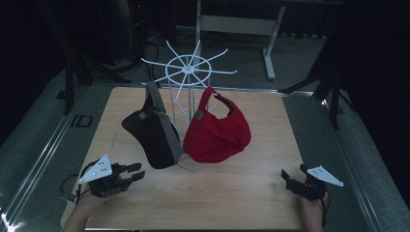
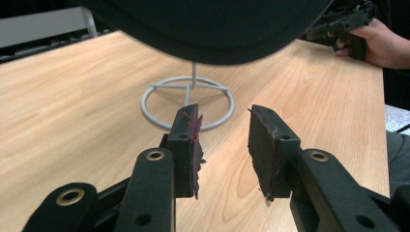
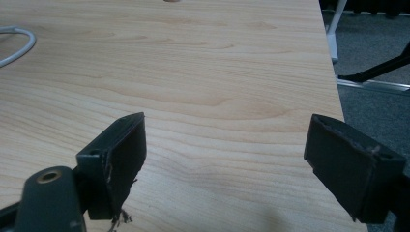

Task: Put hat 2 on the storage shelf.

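Observation:
A white wire hat rack (image 1: 188, 70) stands mid-table on a ring base (image 1: 191, 165). A dark cap (image 1: 153, 137) hangs on its left side and a red cap (image 1: 217, 135) on its right. My left gripper (image 1: 133, 172) is low over the table's front left, pointing at the dark cap. In the left gripper view its jaws (image 2: 225, 123) stand partly apart with nothing between them, below the dark cap (image 2: 208, 29) and in front of the ring base (image 2: 188, 102). My right gripper (image 1: 294, 172) rests at the front right. Its jaws (image 3: 226, 122) are wide open over bare wood.
The wooden table (image 1: 251, 193) has bare room along its front and right. Its right edge (image 3: 333, 72) drops to a grey floor. A table frame and dark stand legs (image 1: 270, 53) are behind. The other hand with its gripper (image 2: 341, 24) shows far off.

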A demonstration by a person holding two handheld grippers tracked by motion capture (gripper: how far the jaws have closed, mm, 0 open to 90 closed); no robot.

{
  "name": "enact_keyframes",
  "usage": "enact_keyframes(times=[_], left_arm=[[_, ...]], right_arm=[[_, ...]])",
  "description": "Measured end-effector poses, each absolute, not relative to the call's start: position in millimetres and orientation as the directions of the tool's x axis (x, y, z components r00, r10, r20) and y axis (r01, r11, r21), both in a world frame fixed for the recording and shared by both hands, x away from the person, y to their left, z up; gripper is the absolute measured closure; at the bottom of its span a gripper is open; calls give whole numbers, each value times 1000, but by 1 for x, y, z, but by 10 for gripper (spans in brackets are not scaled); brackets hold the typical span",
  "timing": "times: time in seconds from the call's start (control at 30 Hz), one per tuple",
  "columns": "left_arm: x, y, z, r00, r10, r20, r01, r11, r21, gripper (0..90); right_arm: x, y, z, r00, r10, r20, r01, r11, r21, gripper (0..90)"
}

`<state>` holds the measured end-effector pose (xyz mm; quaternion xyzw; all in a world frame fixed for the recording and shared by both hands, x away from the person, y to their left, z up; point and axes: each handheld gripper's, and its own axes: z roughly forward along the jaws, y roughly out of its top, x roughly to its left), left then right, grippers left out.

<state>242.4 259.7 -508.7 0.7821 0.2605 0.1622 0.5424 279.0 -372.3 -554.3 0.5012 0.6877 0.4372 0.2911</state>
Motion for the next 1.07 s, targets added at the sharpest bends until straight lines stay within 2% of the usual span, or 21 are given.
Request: enact_keyframes(times=[0.27, 0.53, 0.73, 1.07], left_arm=[[238, 261, -524, 793, 607, -49, 259, -262, 930, 644], [232, 268, -537, 743, 668, -29, 287, -279, 917, 630], [229, 276, -542, 709, 704, -40, 299, -248, 921, 630], [227, 281, -549, 697, 715, -49, 317, -246, 916, 630]], right_arm=[[279, -372, -554, -328, 944, 42, 438, 112, 892, 149], [279, -372, -554, -328, 944, 38, 439, 117, 891, 149], [279, -372, -554, -329, 944, 35, 437, 120, 891, 149], [280, -373, -554, -329, 943, 44, 443, 113, 889, 149]])
